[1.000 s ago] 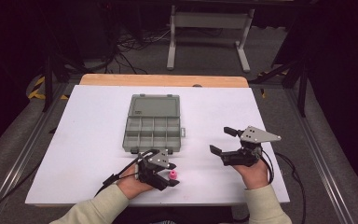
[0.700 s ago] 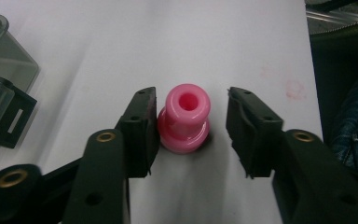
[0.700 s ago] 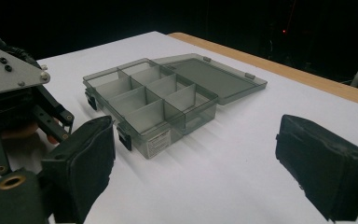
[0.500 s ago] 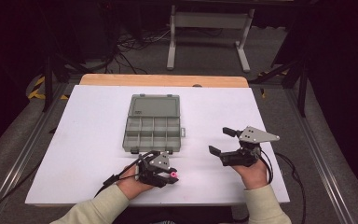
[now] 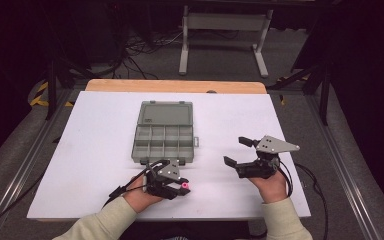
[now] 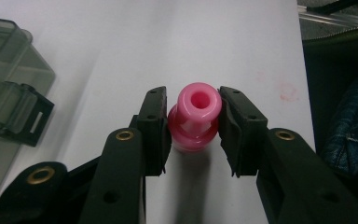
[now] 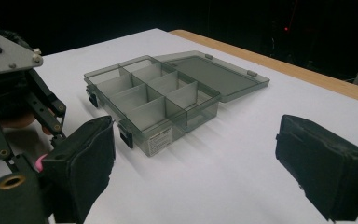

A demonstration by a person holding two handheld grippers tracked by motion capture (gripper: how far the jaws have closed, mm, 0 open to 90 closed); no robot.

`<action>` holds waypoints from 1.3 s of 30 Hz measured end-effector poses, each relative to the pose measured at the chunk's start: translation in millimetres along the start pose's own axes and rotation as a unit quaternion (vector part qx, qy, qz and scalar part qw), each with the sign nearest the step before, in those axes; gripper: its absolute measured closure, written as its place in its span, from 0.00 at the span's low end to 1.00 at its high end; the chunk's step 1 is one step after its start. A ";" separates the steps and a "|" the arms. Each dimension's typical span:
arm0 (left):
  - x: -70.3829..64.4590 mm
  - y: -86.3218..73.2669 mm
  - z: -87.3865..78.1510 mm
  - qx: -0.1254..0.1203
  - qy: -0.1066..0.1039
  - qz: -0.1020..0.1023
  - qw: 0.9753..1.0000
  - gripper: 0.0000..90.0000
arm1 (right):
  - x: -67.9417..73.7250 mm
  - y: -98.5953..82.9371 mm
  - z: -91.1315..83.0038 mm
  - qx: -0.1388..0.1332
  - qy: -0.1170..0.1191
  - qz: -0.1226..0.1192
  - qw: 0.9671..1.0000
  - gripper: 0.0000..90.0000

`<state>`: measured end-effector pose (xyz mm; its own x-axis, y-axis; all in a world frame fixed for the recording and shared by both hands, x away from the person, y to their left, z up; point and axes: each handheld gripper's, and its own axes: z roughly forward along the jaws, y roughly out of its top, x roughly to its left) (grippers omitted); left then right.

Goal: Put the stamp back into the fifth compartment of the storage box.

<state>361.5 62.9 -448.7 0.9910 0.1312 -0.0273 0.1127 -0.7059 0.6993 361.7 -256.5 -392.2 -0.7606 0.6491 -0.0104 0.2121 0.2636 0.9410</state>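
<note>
One small pink bead (image 6: 194,116), likely light, hard and slick, sat on the white bench (image 5: 95,150) near the compartment box (image 5: 164,135), the left gripper (image 6: 193,123) fingers closed against its narrow waist. Gripping that waist looked safest, while the right gripper (image 5: 241,152) fingers stood wide open, empty

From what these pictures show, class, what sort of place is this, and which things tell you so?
Probably a lab or recording workspace: a white-covered table in a dark room, loose cables on the floor, and a hand-held black left gripper clamping a small pink plastic piece beside an open grey compartment box.
</note>
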 end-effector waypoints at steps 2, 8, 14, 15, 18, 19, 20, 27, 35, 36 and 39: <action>0.6 0.8 -4.2 -0.006 0.001 -0.004 1.000 0.71 | 0.0 -0.2 0.2 0.001 0.000 0.000 1.000 0.14; 2.5 1.8 -13.0 -0.009 0.002 -0.008 1.000 0.71 | 0.1 -0.4 0.8 0.002 0.001 -0.001 1.000 0.14; 5.6 2.0 -20.9 -0.013 0.006 -0.012 1.000 0.71 | 0.2 -0.5 1.0 0.003 0.001 -0.001 1.000 0.14; 7.3 2.6 -23.6 -0.016 0.007 -0.011 1.000 0.71 | 0.3 -0.6 1.1 0.003 0.002 -0.002 1.000 0.14; 10.7 3.4 -31.5 -0.017 0.011 -0.012 1.000 0.71 | 0.1 -1.0 1.5 0.004 0.002 -0.001 1.000 0.14; 11.4 3.4 -33.6 -0.020 0.014 -0.015 1.000 0.71 | 0.1 -1.0 1.7 0.005 0.002 -0.001 1.000 0.14; 12.4 3.4 -35.7 -0.024 0.016 -0.015 0.999 0.71 | 0.2 -1.1 1.9 0.005 0.002 -0.001 1.000 0.14; 19.5 1.1 -50.1 -0.033 0.024 -0.025 0.999 0.71 | 0.2 -2.2 2.9 0.008 0.002 0.000 1.000 0.14; 26.5 -2.4 -67.8 -0.047 0.040 -0.037 0.997 0.71 | -0.4 -4.5 5.0 0.013 0.004 0.003 1.000 0.14; 27.7 -3.1 -70.2 -0.048 0.041 -0.039 0.997 0.71 | -0.5 -4.7 5.1 0.014 0.004 0.003 1.000 0.14; 28.8 -4.1 -72.8 -0.052 0.043 -0.044 0.997 0.71 | -0.3 -5.1 5.6 0.015 0.005 0.004 1.000 0.14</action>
<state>384.2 120.3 -400.4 0.9675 0.2507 -0.0332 0.1855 -0.6139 0.7673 364.3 -254.1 -398.9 -0.7646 0.6445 -0.0003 0.2360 0.2803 0.9305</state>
